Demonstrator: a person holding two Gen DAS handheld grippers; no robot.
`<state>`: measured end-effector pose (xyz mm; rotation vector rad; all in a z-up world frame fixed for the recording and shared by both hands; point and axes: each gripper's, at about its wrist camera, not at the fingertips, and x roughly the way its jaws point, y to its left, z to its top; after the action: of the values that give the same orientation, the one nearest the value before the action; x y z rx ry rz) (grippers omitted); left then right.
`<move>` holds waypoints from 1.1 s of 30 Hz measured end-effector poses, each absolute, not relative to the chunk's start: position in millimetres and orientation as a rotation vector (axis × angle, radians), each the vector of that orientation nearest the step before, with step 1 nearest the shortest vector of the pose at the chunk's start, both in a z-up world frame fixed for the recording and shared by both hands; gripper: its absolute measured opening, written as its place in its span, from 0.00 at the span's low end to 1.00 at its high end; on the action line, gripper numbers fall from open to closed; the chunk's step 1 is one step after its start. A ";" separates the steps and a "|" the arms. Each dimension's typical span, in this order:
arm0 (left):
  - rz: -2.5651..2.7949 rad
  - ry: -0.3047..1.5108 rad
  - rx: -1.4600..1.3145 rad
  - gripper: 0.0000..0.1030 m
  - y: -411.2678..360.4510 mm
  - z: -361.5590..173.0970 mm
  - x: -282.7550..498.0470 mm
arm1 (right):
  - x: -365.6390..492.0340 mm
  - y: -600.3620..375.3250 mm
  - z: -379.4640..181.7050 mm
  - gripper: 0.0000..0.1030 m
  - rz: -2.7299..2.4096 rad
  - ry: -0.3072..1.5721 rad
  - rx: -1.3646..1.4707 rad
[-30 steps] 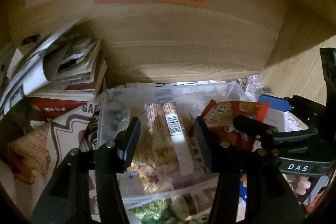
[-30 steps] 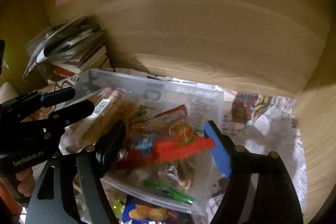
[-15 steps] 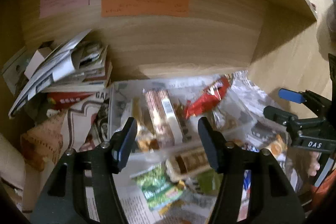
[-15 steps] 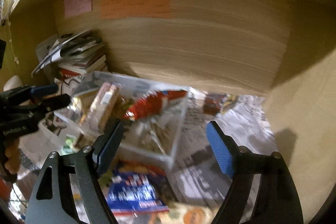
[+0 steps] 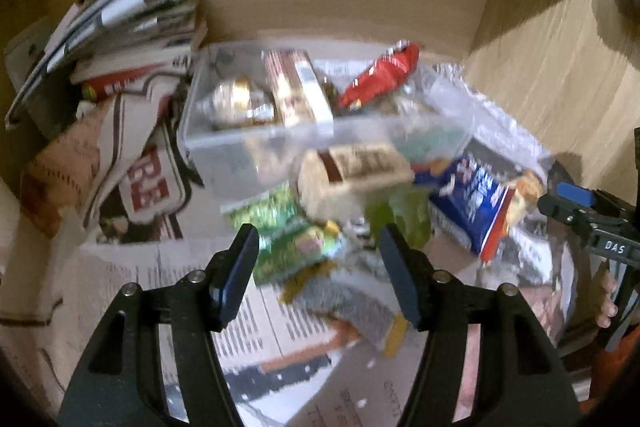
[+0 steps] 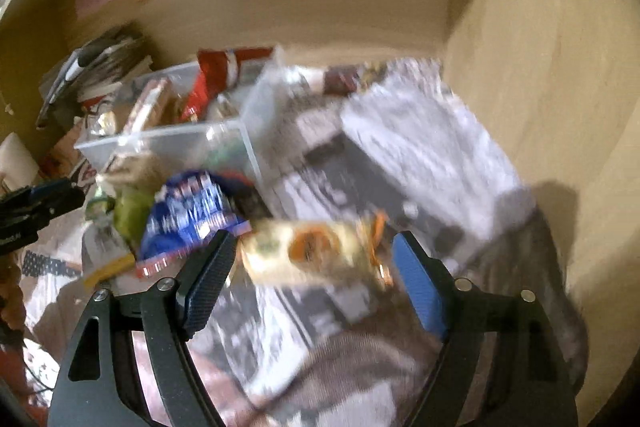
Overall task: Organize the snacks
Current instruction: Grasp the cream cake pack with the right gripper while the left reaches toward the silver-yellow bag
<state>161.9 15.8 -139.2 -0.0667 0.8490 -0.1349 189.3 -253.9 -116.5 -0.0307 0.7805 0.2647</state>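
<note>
Newspaper-lined wooden shelf (image 5: 280,323): both grippers (image 5: 316,259) (image 6: 316,267) gape empty near light, crinkly snack packets (image 6: 316,255); the left's jaws have just been opening. Best pinched at a packet's flat edge.

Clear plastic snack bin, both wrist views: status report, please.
Left gripper open, empty, jaws just widened; right gripper open. Clear plastic snack bin part-filled, red packet inside. Loose: blue packet, green packet, yellow packet on newspaper.
</note>
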 end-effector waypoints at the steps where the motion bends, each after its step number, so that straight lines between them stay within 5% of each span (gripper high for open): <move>1: -0.136 0.856 -0.067 0.61 15.2 -142.4 160.9 | 186.3 -256.2 -120.0 0.76 0.268 0.793 -0.016; 5: -0.152 0.883 -0.072 0.61 8.7 -153.2 154.4 | 179.0 -260.8 -131.3 0.68 0.283 0.830 0.026; 19: -0.179 0.903 -0.074 0.61 -8.4 -166.5 155.2 | 224.8 -246.6 -140.8 0.68 0.346 0.861 0.071; 27: -0.172 0.888 -0.046 0.73 -18.5 -173.0 165.3 | 243.4 -237.8 -136.8 0.68 0.326 0.861 0.001; 30: -0.168 0.870 -0.032 0.72 -19.8 -174.5 165.4 | 236.6 -234.9 -141.5 0.68 0.320 0.859 -0.034; 33: -0.172 0.851 -0.029 0.62 -16.8 -173.1 160.9 | 231.6 -235.4 -151.0 0.68 0.324 0.887 -0.058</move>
<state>160.9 -16.8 -173.1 -0.0292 0.8512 -0.1719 231.6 -235.4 -151.0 -0.0583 0.8872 0.3241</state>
